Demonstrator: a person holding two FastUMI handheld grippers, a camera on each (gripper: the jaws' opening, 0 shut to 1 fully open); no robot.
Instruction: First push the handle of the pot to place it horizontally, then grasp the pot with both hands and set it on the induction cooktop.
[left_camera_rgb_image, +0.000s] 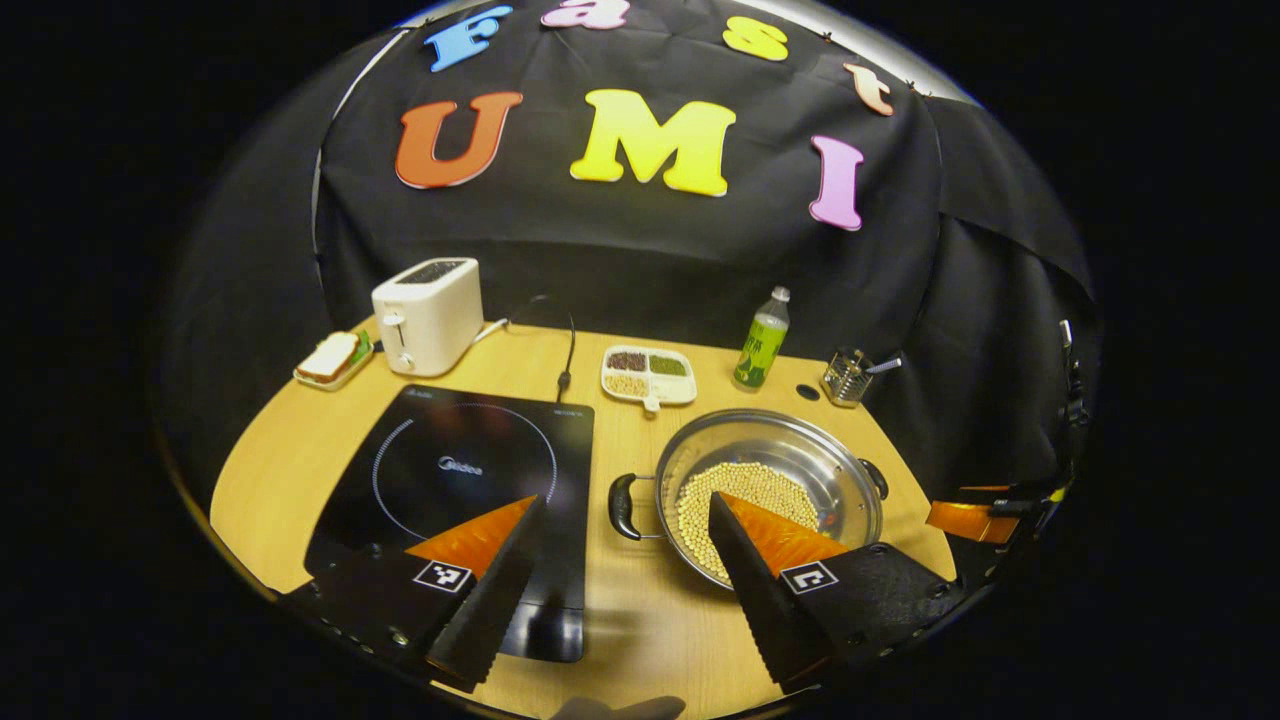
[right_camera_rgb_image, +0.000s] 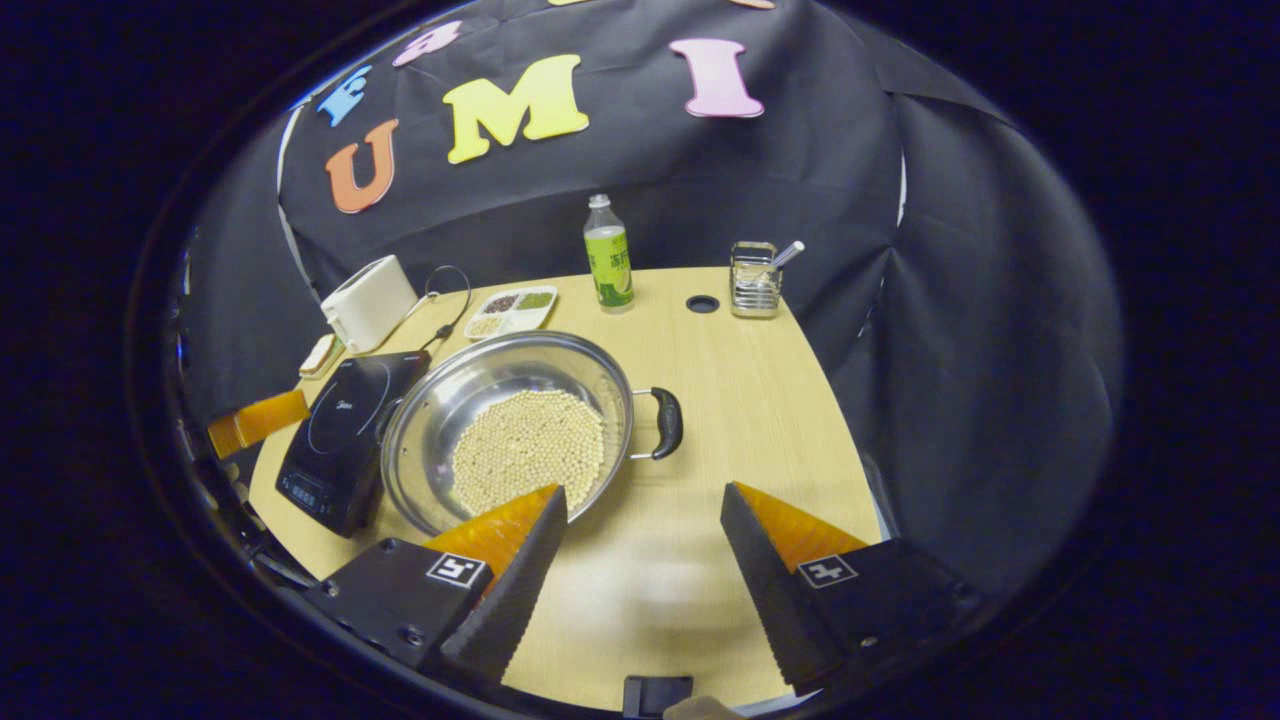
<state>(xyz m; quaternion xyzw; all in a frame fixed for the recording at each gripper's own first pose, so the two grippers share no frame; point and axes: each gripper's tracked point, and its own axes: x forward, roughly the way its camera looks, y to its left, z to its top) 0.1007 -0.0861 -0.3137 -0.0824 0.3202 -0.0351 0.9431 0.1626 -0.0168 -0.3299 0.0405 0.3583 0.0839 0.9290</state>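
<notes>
Both tools gape apart; shiny steel pot (right_camera_rgb_image: 505, 420) holds pale beans (right_camera_rgb_image: 530, 450).

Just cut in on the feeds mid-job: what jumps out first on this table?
The steel pot full of pale beans, mid-table just right of the black cooktop, with a black handle on each side. The left gripper hangs open over the gap between cooktop and pot; the right gripper hangs open near the pot's right handle. At the back stand a white toaster and a green bottle.
</notes>
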